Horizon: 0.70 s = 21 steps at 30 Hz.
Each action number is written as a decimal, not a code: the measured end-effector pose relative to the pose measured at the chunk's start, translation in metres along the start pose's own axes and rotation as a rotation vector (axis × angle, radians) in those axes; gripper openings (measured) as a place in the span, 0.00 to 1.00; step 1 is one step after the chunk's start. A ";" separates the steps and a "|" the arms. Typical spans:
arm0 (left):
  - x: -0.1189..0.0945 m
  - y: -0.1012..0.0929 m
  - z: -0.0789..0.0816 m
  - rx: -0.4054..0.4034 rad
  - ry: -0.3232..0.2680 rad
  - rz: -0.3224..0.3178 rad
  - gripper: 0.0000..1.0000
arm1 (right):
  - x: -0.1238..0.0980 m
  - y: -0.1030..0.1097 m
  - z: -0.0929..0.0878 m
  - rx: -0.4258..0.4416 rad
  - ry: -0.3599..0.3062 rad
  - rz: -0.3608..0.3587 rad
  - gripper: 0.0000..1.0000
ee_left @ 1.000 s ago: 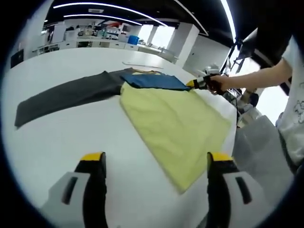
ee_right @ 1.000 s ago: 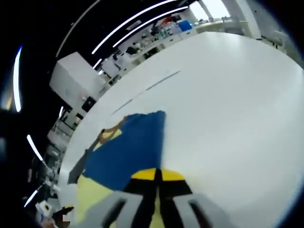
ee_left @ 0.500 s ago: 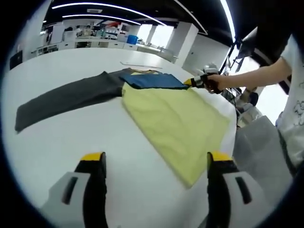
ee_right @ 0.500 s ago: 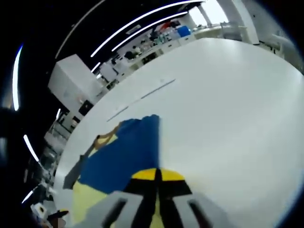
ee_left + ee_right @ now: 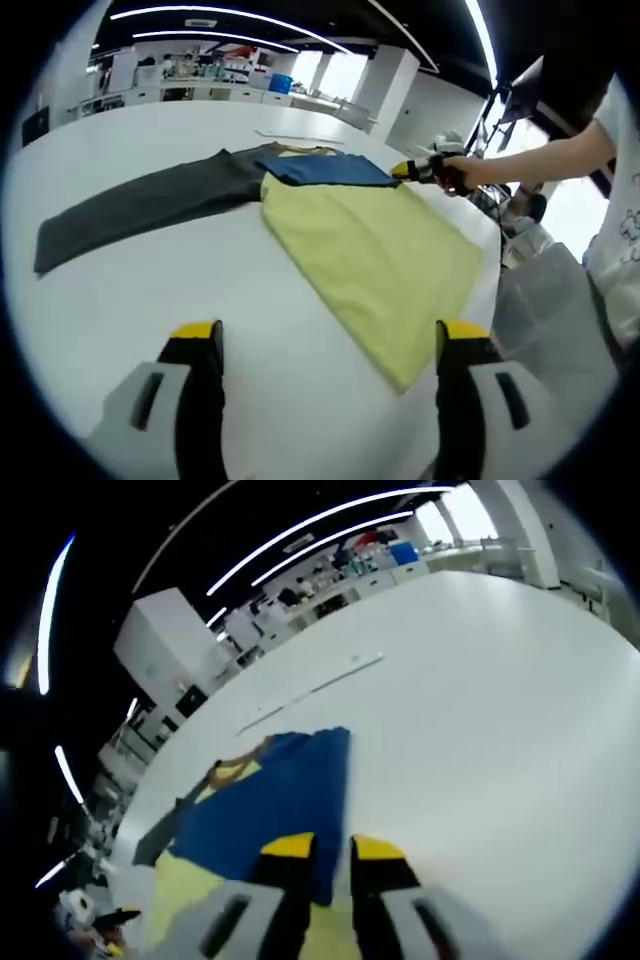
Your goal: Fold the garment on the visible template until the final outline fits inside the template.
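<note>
Right tool (image 5: 328, 855) over garment (image 5: 270, 805), apart.

My right claw (image 5: 330, 852), pinched shut on the blue fabric panel (image 5: 268, 805) a second ago, now has its yellow-tipped jaws parted, cloth edge between them.

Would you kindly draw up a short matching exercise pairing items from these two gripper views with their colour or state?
Column one:
1. sleeve
2. folded-over panel
3. garment body
4. left gripper

Column two:
A. pale yellow-green
B. jaws wide apart, holding nothing
C. dark grey, stretched out flat on the table
D. blue

Pairs: 1-C, 2-D, 3-A, 4-B
</note>
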<state>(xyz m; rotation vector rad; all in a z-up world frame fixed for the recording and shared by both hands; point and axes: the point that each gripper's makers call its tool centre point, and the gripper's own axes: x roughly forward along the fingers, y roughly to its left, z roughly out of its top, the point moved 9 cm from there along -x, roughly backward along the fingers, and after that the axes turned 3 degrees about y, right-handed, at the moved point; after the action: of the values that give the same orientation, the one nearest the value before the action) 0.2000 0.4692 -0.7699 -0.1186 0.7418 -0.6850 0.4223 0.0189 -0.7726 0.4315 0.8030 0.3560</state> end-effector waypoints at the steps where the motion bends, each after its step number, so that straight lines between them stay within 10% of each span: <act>1: 0.000 -0.001 0.001 -0.001 -0.003 -0.001 0.85 | -0.002 -0.001 -0.001 -0.002 0.000 0.001 0.26; 16: -0.004 0.003 0.011 -0.002 -0.037 0.012 0.84 | -0.036 -0.003 -0.025 -0.177 -0.017 -0.010 0.97; 21: -0.007 0.011 0.015 0.013 -0.046 0.021 0.84 | -0.055 0.003 -0.034 -0.266 0.015 -0.004 1.00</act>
<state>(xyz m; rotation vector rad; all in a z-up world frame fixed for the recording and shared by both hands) 0.2127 0.4801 -0.7583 -0.1140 0.6936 -0.6654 0.3611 0.0041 -0.7586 0.1790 0.7583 0.4560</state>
